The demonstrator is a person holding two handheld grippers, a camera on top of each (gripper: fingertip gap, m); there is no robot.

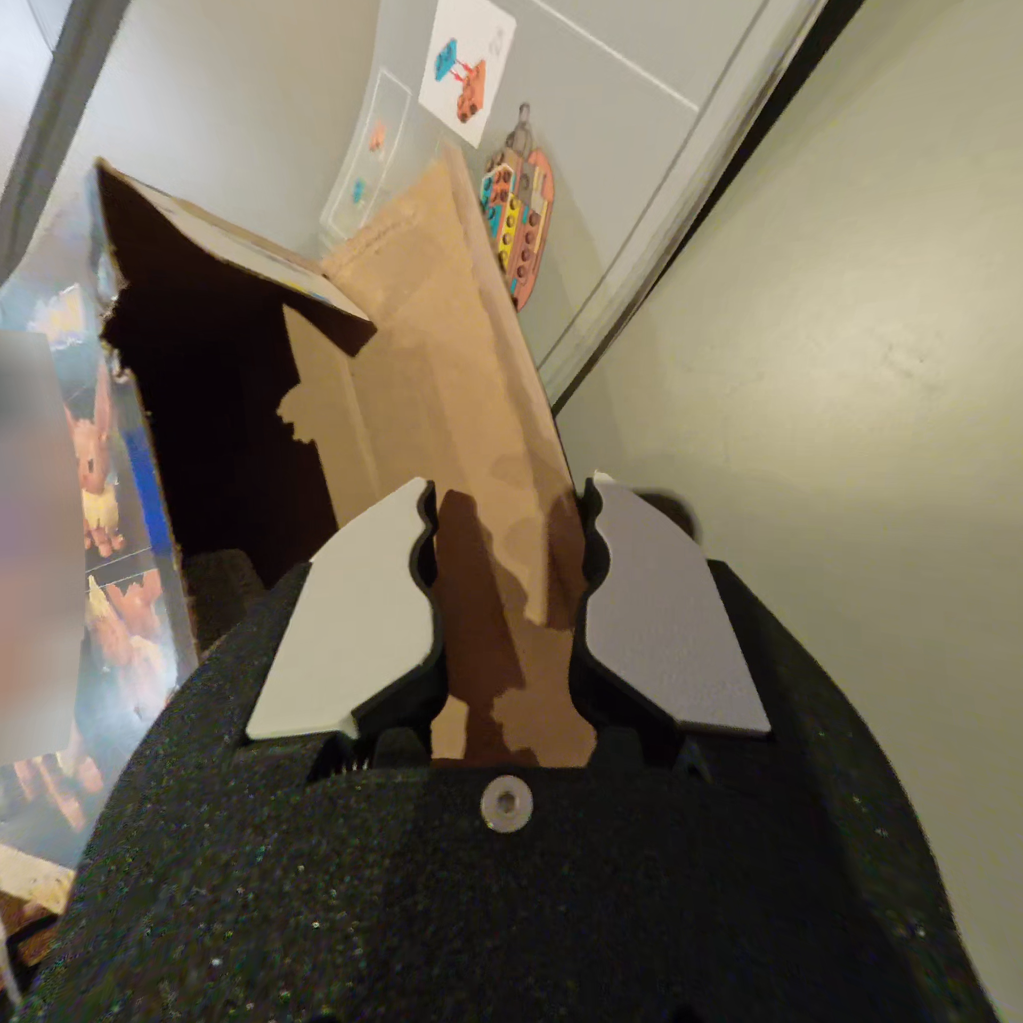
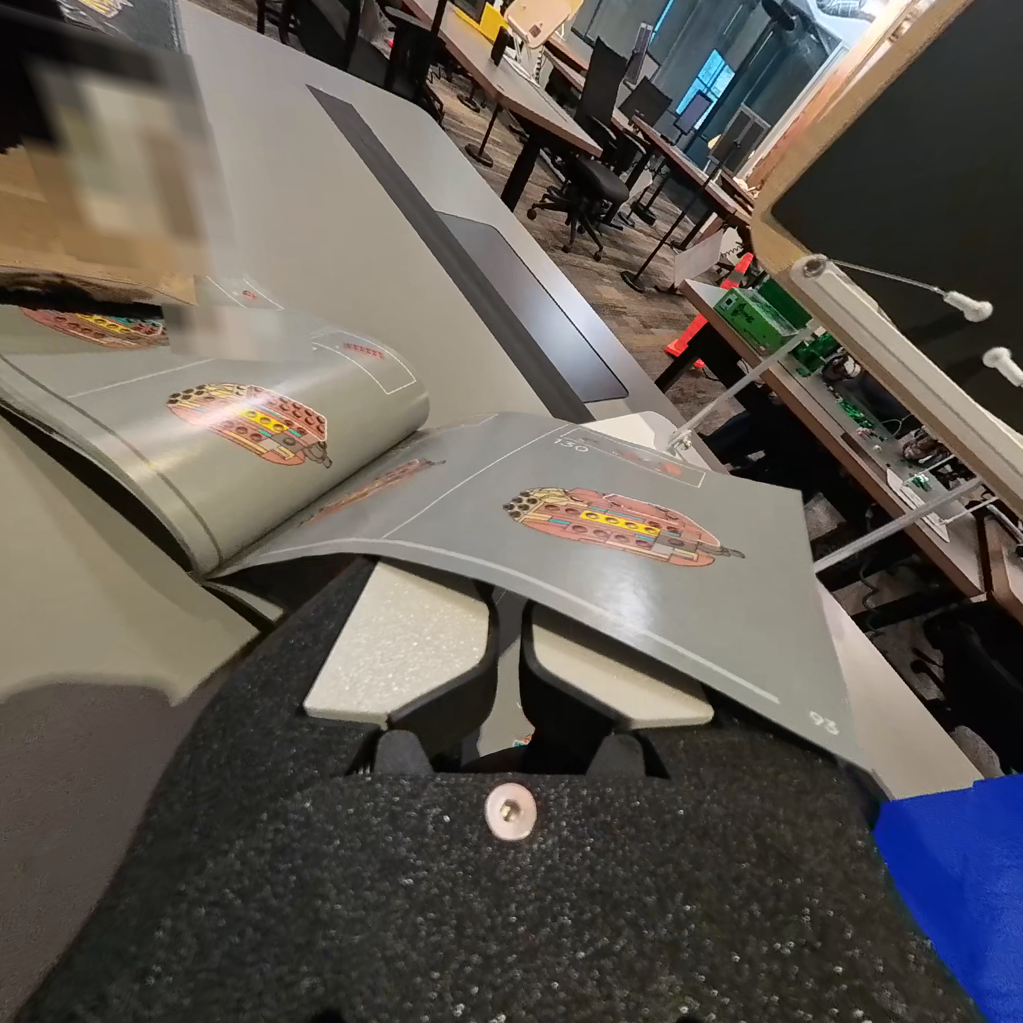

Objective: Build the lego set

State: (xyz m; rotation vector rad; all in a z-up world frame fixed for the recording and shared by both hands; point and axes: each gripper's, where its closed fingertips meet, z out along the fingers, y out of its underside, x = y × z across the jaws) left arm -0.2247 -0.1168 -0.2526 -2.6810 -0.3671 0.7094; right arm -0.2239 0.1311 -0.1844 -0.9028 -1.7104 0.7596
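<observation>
Nearest your left lens: the left gripper [image 1: 506, 501], a black grainy body with one steel screw, carrying two pale matte finger plates with wavy black inner edges. Its jaws stand apart, released. A brown cardboard flap [image 1: 443, 387] runs up between them; whether either finger touches it, you cannot tell. That flap belongs to the lego box [image 1: 133, 443], torn open, dark inside, with glossy printed sides showing an orange brick-built creature. The box sits on the pale grey table [image 1: 830, 332]. Beyond the flap lies the instruction booklet [image 1: 581, 138], grey glossy pages with coloured brick diagrams.

Your right gripper [image 2: 506, 603] has the same grainy black shell and pale speckled finger plates. The fingers are drawn close, a narrow dark slit between them, and their tips go under a lifted page [image 2: 609, 564] of the booklet, which arches over them. The tips are hidden, so you cannot tell whether they pinch the page or merely prop it. The gripper lies low and nearly level with the table, pointing along the booklet's spine side. The opposite page curls upward in a smooth roll. A blue patch [image 2: 963, 897] sits at the lower right edge. Desks and black office chairs [image 2: 587, 182] stand well behind.
</observation>
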